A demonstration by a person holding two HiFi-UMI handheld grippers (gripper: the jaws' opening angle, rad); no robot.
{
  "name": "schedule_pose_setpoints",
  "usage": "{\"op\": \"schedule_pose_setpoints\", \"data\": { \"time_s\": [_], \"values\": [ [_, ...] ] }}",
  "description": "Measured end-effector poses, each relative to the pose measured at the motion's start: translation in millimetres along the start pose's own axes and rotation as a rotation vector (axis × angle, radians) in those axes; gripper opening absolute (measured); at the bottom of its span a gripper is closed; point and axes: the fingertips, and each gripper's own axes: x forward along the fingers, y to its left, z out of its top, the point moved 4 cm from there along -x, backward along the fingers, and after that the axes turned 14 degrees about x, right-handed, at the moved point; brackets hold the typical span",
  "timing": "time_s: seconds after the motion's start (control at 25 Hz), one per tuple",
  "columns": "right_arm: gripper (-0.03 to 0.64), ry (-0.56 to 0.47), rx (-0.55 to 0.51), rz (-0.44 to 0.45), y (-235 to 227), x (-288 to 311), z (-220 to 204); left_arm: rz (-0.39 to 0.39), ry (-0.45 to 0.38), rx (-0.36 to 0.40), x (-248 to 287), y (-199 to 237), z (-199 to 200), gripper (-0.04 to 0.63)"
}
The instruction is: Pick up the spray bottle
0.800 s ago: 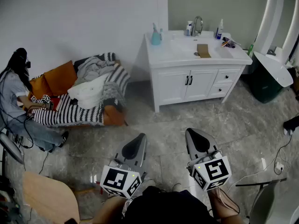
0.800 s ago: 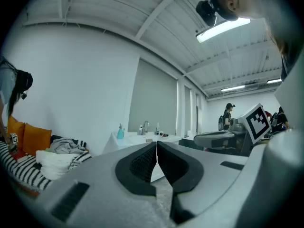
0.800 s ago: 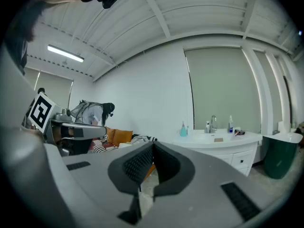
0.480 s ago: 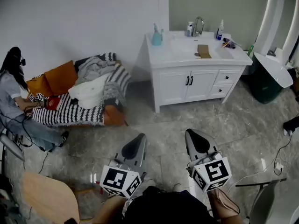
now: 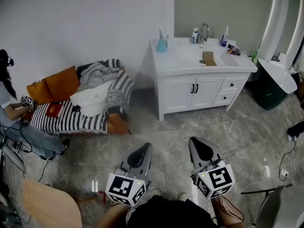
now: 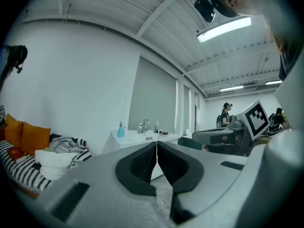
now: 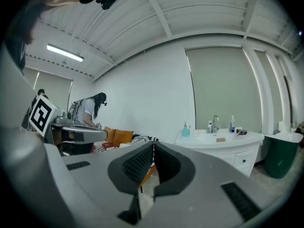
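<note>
A teal spray bottle [image 5: 162, 43] stands at the left back corner of the white vanity top [image 5: 180, 63], far across the floor from both grippers. It also shows small in the left gripper view [image 6: 120, 130] and the right gripper view [image 7: 185, 129]. My left gripper [image 5: 143, 151] and right gripper [image 5: 196, 144] are held side by side low in the head view, pointing toward the vanity. The left gripper's [image 6: 156, 144] jaws meet with nothing between them. The right gripper [image 7: 153, 146] is likewise shut and empty.
The vanity carries a tap [image 5: 203, 31], a white bottle [image 5: 224, 35] and small items. A sofa with a striped blanket [image 5: 85, 115] stands left, and a person [image 5: 12, 108] sits at the far left. A wooden chair [image 5: 47, 203] is near left, a dark bin [image 5: 270, 87] right, cables [image 5: 280, 167] on the floor.
The head view has shifted: the sofa and the seated person have slid toward the left edge and the vanity sits slightly lower. Both grippers stay shut and keep their place.
</note>
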Motion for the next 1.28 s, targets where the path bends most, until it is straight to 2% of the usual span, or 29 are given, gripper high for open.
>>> {"op": "schedule_pose_setpoints", "data": {
  "time_s": [0.2, 0.56, 0.8, 1.08, 1.28],
  "values": [
    [0.008, 0.015, -0.011, -0.011, 10, 28, 0, -0.047, 0.023, 0.047, 2, 20, -5, 0.008],
    [0.008, 0.027, -0.018, -0.026, 37, 91, -2, -0.061, 0.033, 0.056, 2, 82, -22, 0.008],
    [0.008, 0.047, -0.022, -0.056, 39, 113, -5, -0.102, 0.055, 0.056, 14, 100, -34, 0.008],
    [0.008, 0.042, -0.030, -0.070, 14, 137, -3, -0.131, 0.054, 0.040, 50, 102, -43, 0.008],
    [0.008, 0.046, -0.037, -0.057, -13, 164, 6, -0.097, 0.050, 0.014, 86, 114, -43, 0.008]
  ]
}}
